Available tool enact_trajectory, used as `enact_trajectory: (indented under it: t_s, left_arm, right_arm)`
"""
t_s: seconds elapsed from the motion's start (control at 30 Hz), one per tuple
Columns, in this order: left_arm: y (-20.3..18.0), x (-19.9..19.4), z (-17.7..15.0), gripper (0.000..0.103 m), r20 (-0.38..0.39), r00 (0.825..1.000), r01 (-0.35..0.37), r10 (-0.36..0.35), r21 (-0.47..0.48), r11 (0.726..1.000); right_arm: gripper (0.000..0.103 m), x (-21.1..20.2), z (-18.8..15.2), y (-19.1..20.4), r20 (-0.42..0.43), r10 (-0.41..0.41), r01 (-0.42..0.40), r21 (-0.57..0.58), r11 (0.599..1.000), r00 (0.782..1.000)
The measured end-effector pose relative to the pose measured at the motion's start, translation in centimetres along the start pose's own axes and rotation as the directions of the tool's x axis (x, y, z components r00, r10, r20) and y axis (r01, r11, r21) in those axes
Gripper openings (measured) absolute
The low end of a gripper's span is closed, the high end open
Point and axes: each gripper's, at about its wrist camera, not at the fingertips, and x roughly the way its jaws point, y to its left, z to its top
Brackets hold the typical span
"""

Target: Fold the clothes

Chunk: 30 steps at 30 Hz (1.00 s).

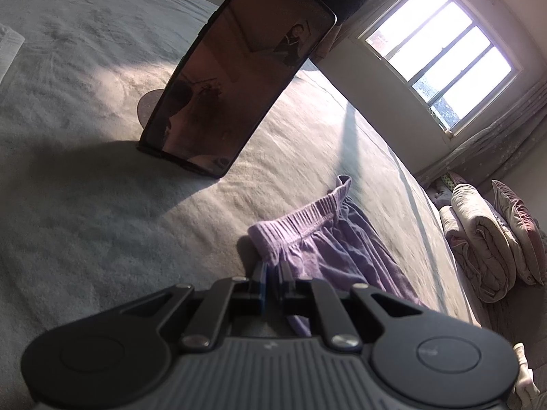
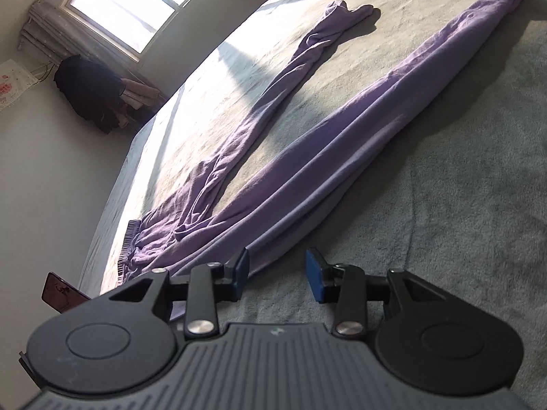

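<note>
The left gripper (image 1: pixel 272 275) is pinched on the purple trousers (image 1: pixel 321 249) just below the waistband, its fingers close together with cloth between them. The right gripper (image 2: pixel 277 273) has its fingers apart over bare blanket, right beside the nearer trouser leg. The trousers lie stretched across the bed (image 2: pixel 461 188), legs spread in a V toward the pillows. A phone (image 1: pixel 236 78) stands propped on the bed beyond the waistband; what holds it up I can't make out.
</note>
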Motion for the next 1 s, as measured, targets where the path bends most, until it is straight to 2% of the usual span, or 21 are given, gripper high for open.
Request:
enact_trajectory:
  t_s: [0.13, 0.23, 0.3, 0.33, 0.8, 1.0]
  left_arm:
    - [-0.1, 0.4, 0.2, 0.006, 0.006, 1.000, -0.008, 0.008, -0.018, 1.000]
    - [-0.3, 0.5, 0.2, 0.006, 0.011, 1.000, -0.013, 0.014, -0.021, 1.000]
    - [-0.5, 0.6, 0.2, 0.005, 0.015, 1.000, -0.020, 0.020, -0.019, 1.000]
    - [-0.5, 0.6, 0.2, 0.003, 0.017, 1.000, -0.026, 0.026, -0.016, 1.000]
    - [-0.2, -2.2, 0.2, 0.000, 0.021, 0.998, -0.061, 0.060, 0.024, 0.998]
    - [0.2, -3.7, -0.2, 0.000, 0.012, 0.997, -0.080, 0.079, 0.050, 0.996]
  right_arm:
    - [0.038, 0.7, -0.5, 0.1, 0.025, 0.002, -0.002, 0.012, 1.000, 1.000]
    - [0.021, 1.3, -0.8, 0.1, 0.043, 0.003, -0.003, 0.021, 1.000, 0.999]
    - [0.003, 1.5, -1.0, 0.0, 0.051, 0.001, -0.002, 0.024, 1.000, 0.999]
    - [0.000, 1.6, -1.1, -0.1, 0.054, 0.002, -0.003, 0.021, 1.000, 0.999]
    - [0.000, -2.1, -2.2, 0.8, 0.102, -0.020, 0.027, -0.068, 0.997, 0.995]
    - [0.000, -3.7, -2.7, 0.9, 0.086, -0.028, 0.034, -0.071, 0.997, 0.996]
